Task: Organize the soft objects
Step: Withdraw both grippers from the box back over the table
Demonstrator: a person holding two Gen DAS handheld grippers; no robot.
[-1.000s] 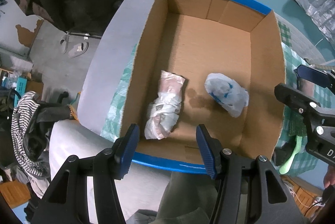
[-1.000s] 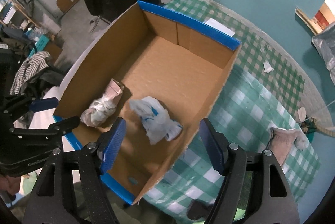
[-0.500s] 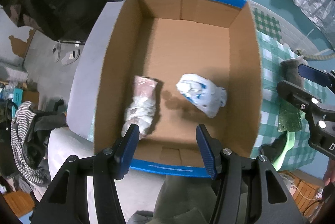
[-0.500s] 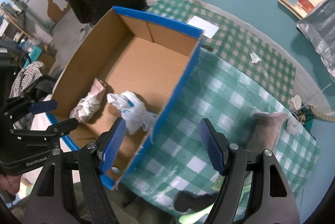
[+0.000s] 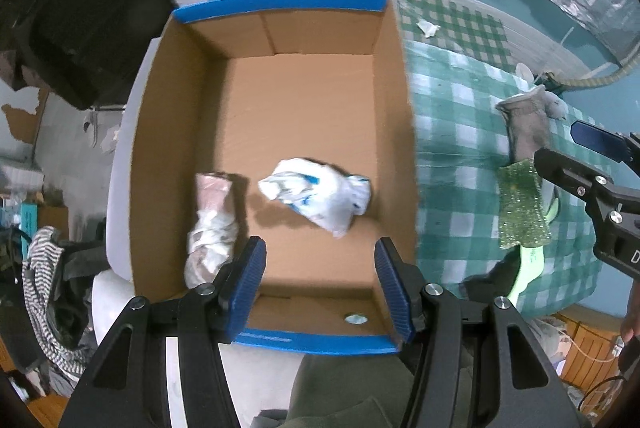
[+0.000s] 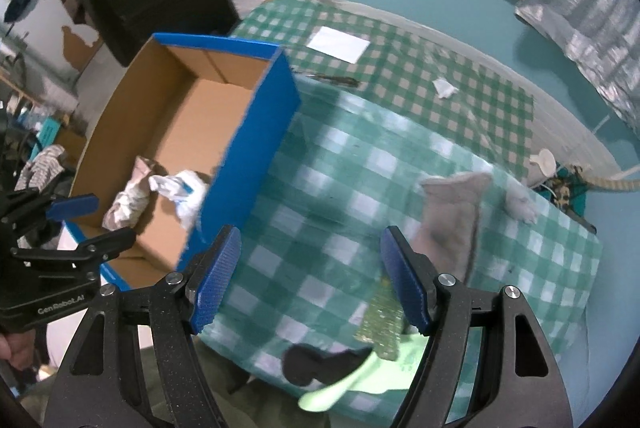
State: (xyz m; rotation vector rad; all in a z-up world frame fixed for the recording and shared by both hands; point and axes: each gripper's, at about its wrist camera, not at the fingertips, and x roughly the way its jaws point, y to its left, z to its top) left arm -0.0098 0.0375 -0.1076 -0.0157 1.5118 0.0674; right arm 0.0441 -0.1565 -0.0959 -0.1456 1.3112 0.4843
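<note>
Two bundles (image 5: 316,194) are already laid in the box (image 5: 394,132); a grey cloth (image 6: 450,216) and green pad (image 5: 520,208) wait near the bench's near edge, so both tools, left (image 5: 320,282) and right (image 6: 310,278), are held spread, empty.

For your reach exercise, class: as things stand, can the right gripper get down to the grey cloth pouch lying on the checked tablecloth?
Probably yes. The right gripper has empty, open jaws above bare green checked tablecloth, and nothing covers the grey cloth pouch just beyond its right jaw.
</note>
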